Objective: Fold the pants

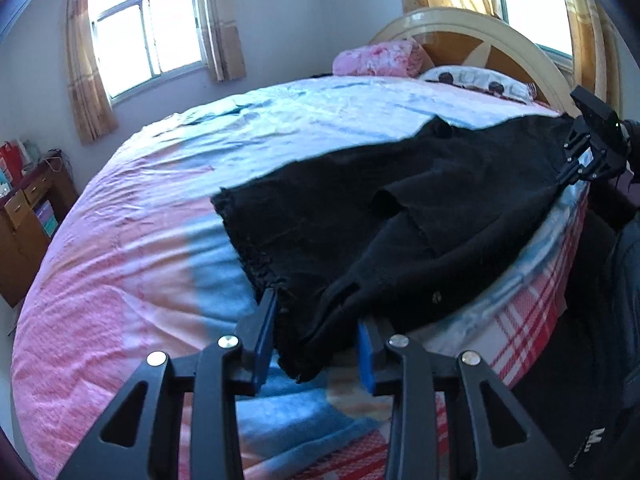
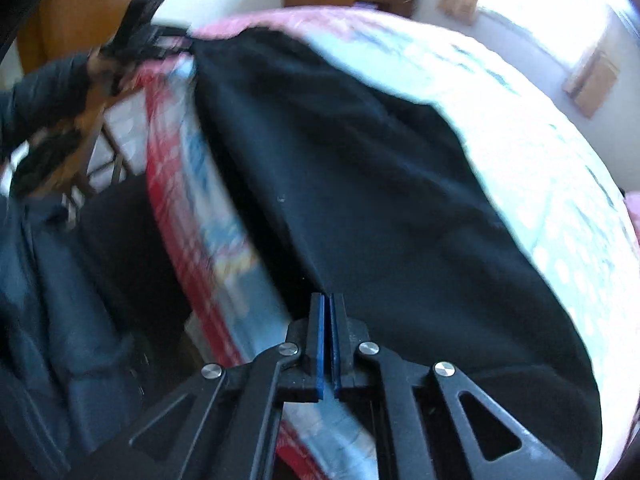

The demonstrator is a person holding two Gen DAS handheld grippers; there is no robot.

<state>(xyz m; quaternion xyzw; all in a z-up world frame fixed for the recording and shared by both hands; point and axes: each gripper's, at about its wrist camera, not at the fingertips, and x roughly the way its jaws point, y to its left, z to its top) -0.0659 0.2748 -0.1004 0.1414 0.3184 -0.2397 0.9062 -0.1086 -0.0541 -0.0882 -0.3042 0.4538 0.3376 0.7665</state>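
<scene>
Black pants (image 1: 360, 216) lie along the near edge of the bed (image 1: 168, 216). My left gripper (image 1: 316, 320) is open, its blue pads on either side of the near end of the pants, which hangs between them. In the right wrist view, my right gripper (image 2: 328, 304) is shut on the pants (image 2: 360, 184) at their other end. The right gripper also shows in the left wrist view (image 1: 576, 168) at the far right, at the pants' edge. The left gripper shows blurred in the right wrist view (image 2: 160, 44) at the far end.
The bedspread is pink and blue with a red plaid side (image 1: 532, 320). A pink blanket (image 1: 380, 58) and a pillow (image 1: 476, 80) lie by the headboard (image 1: 472, 20). A wooden cabinet (image 1: 28, 216) stands left of the bed. The person's dark clothing (image 2: 60, 300) is beside the bed.
</scene>
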